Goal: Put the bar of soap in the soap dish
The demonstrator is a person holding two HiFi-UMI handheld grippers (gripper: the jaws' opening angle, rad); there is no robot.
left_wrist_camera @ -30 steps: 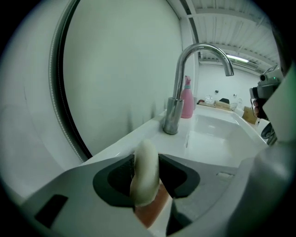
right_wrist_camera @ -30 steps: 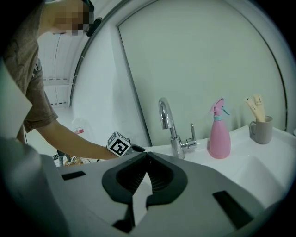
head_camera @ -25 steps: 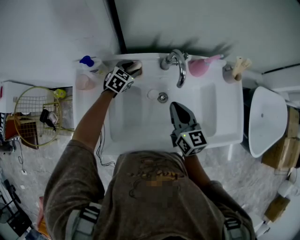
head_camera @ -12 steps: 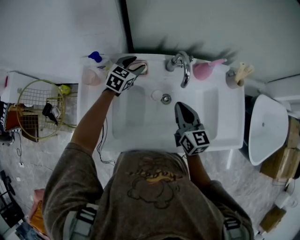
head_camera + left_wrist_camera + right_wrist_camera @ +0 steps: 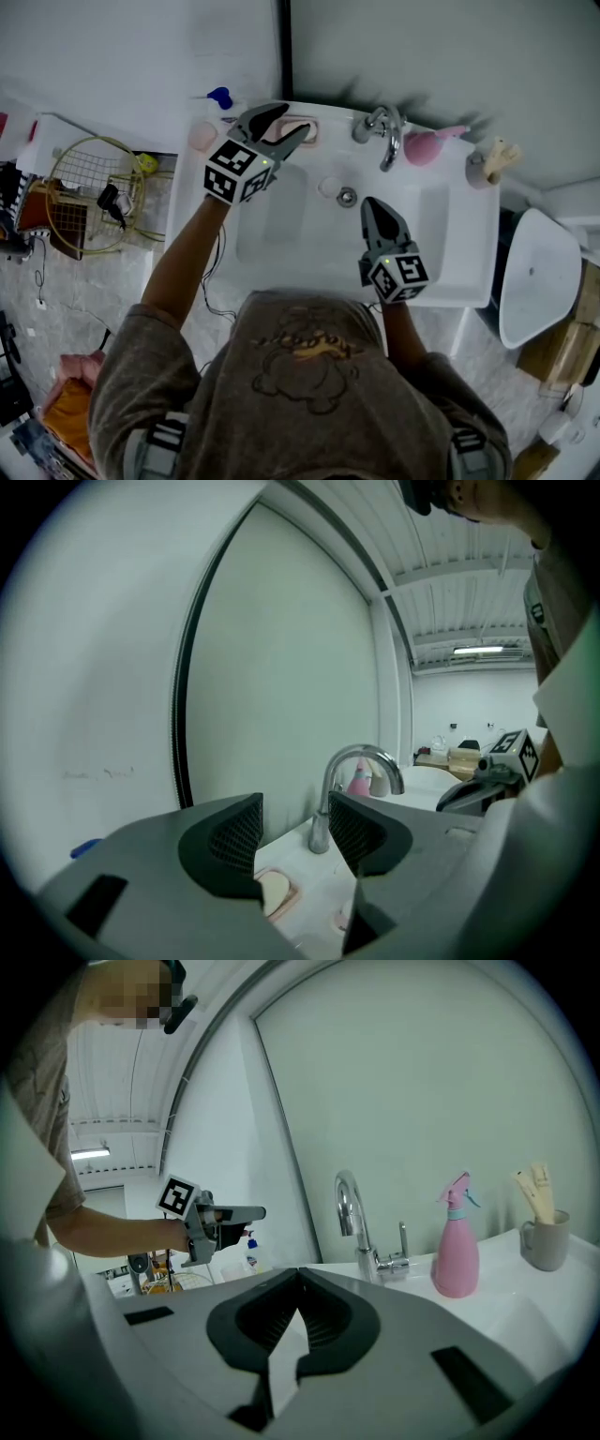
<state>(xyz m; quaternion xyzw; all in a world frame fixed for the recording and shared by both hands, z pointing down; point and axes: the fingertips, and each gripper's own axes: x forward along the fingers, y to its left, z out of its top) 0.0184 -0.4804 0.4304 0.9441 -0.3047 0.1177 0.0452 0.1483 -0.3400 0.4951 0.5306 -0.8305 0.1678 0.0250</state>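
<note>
While the pale oval bar of soap [image 5: 272,891] lies in the pink soap dish [image 5: 293,900] on the white ceramic sink's [image 5: 450,272] far left rim, the left hand-held gripper [image 5: 287,122] hovers above it, jaws apart and empty. The right hand-held gripper [image 5: 373,203], jaws together, hangs over the sink's near side.

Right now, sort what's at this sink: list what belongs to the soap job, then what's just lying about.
Job: bar of soap, lying in the soap dish; left gripper, open, empty, above them.

Lying about: faucet; pink spray bottle; cup of brushes; blue-capped bottle; wire basket; right gripper, shut, empty.
</note>
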